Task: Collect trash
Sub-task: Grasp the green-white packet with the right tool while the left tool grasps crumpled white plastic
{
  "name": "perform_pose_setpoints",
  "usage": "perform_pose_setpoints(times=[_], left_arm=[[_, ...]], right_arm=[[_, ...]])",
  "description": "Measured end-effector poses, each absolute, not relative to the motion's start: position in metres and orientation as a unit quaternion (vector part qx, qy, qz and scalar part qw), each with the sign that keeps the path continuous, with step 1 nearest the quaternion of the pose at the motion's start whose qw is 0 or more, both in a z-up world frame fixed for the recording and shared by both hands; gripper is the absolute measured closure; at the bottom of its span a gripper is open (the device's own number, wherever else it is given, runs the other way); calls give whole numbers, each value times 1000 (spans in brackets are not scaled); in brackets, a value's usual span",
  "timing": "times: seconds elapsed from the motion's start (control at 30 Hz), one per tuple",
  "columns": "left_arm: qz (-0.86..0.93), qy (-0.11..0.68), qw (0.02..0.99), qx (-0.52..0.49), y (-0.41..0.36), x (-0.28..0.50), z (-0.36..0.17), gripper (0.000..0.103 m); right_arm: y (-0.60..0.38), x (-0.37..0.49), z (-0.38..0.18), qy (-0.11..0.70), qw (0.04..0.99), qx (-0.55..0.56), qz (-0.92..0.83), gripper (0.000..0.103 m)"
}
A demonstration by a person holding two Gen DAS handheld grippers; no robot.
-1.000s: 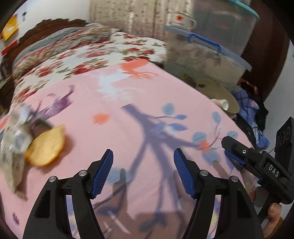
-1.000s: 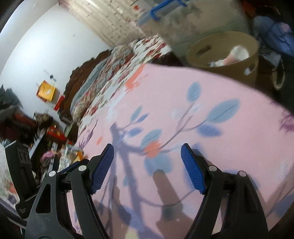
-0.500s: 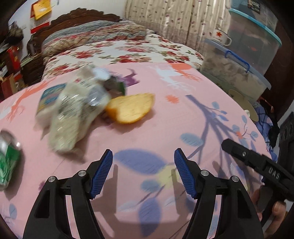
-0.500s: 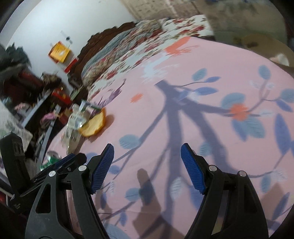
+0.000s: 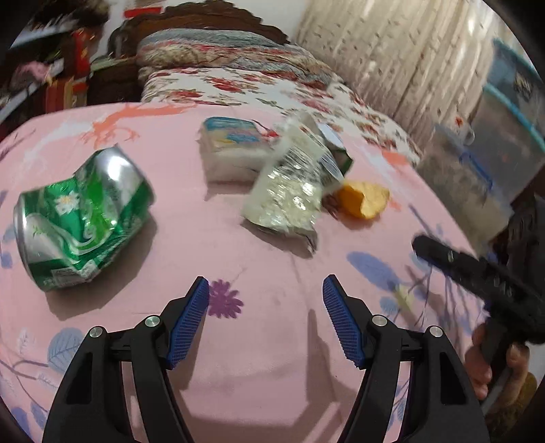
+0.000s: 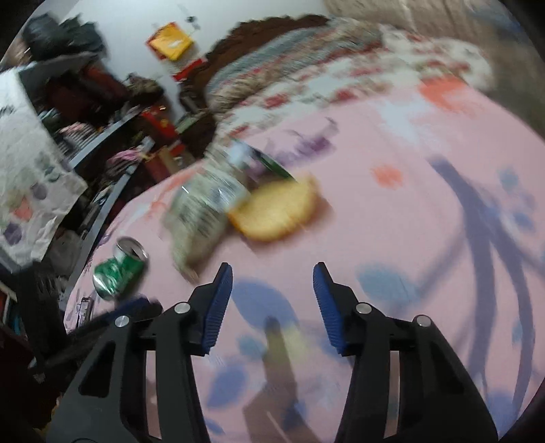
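Several pieces of trash spread over a pink sheet (image 5: 272, 357) printed with leaves and branches. Farthest left in the left wrist view, a crushed green can (image 5: 81, 218) lying on its side, well apart from the rest. Toward the middle, a white packet with a blue-printed top (image 5: 235, 150), and just beside it a crumpled clear wrapper (image 5: 289, 187) leaning across a green-edged carton (image 5: 337, 153). Touching the wrapper's right edge, a yellow-orange peel or crust (image 5: 364, 201), exact kind hard to tell. Left gripper (image 5: 265, 320) hanging over bare sheet short of the litter, blue pads wide apart, nothing between them. At the right edge of the same view, the black body of the other tool, gripped by a hand (image 5: 497, 361) low in the corner. From the right wrist view, much blurred: right gripper (image 6: 272, 303) with jaws closing and only pink cloth between the pads, nothing pressed. Ahead of it the orange piece (image 6: 276, 211) against the wrapper (image 6: 204, 211), the can (image 6: 119, 269) off to the left near the sheet's edge. Beyond the sheet, a floral quilt (image 5: 265, 85) below a dark carved headboard (image 5: 204, 13), pale patterned curtains (image 5: 408, 61) at the right, and cluttered shelves (image 6: 85, 112) at the left.
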State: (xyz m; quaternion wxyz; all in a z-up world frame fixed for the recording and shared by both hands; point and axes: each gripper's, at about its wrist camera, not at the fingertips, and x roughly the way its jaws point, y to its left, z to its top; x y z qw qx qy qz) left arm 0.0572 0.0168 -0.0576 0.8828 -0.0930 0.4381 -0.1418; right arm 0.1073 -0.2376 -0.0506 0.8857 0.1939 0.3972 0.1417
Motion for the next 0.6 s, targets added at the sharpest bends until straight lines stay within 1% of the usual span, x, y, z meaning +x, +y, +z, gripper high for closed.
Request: perform_pose_setpoints(times=[0.13,0.27,0.33,0.43,0.53,0.6], left_arm=[[-154,426,882,-128,28,55,-54,38],[-157,409,886,-152,34,52,-50,38],[-158,402,888,-160,37,49,-48,38],[-163,391,889,-176,44,47,-44,38],[-180,372,888,-200,51,43,-40,38],[-190,358,889,-213,55,40,-38,38]], right_arm=[[-225,168,-36,406,875,204,168,53],[-205,226,-40,432,863,195,177,54],[-192,239,-50,449,850,192,197,58],[-168,224,-58,470,828,179,248,59],[-144,179,-62,480,798,149,332,58],[-141,159,-59,475,797,133,349,58]])
